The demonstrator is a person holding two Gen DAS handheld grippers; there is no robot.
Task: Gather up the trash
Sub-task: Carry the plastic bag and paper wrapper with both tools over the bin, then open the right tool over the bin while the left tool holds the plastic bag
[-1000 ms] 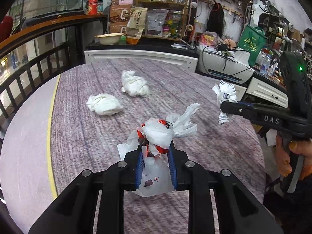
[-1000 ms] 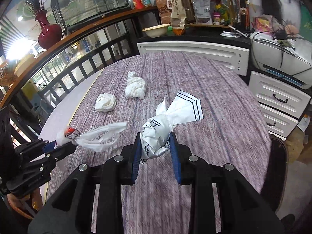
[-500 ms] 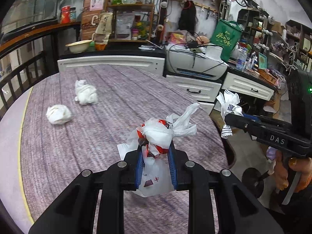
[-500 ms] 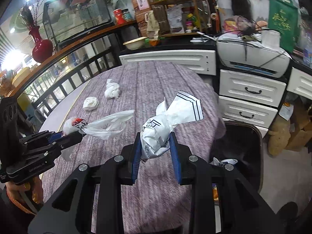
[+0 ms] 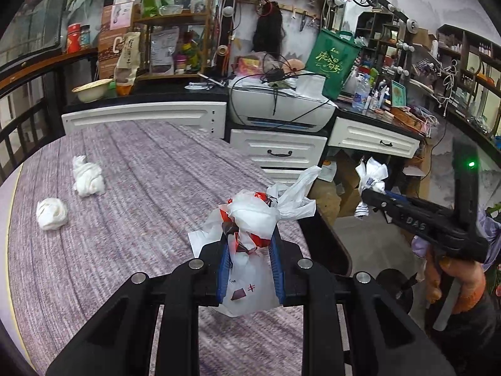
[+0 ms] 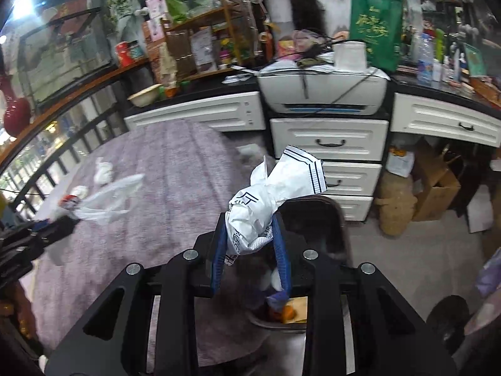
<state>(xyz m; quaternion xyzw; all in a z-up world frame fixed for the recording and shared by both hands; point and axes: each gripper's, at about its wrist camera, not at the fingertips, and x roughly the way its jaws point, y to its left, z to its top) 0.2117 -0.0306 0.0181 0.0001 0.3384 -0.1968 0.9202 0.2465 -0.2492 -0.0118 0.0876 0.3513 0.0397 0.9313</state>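
Observation:
My left gripper [image 5: 249, 238] is shut on a crumpled white and red plastic bag [image 5: 253, 216], held above the purple table [image 5: 141, 219] near its right edge. To its right, my right gripper [image 5: 368, 192] grips a white paper wrapper [image 5: 371, 172] with dark stripes, off the table. In the right wrist view my right gripper [image 6: 250, 228] is shut on that wrapper [image 6: 272, 194], above a black bin [image 6: 339, 219] with trash inside. The left gripper [image 6: 59, 219] shows blurred at the left with its bag [image 6: 106, 197]. Two white paper wads [image 5: 87, 180] [image 5: 51, 213] lie on the table.
White drawers [image 6: 325, 141] and a printer [image 6: 322, 91] stand behind the bin. A cardboard box [image 6: 435, 188] and a sack [image 6: 396, 206] sit on the floor at the right. A railing [image 6: 62, 144] borders the table's far left. A person's hand [image 5: 460, 282] holds the right gripper.
Both grippers have swung to the right with their trash still held. The right one has left the table and now hangs over the black bin. The two wads lie unmoved.

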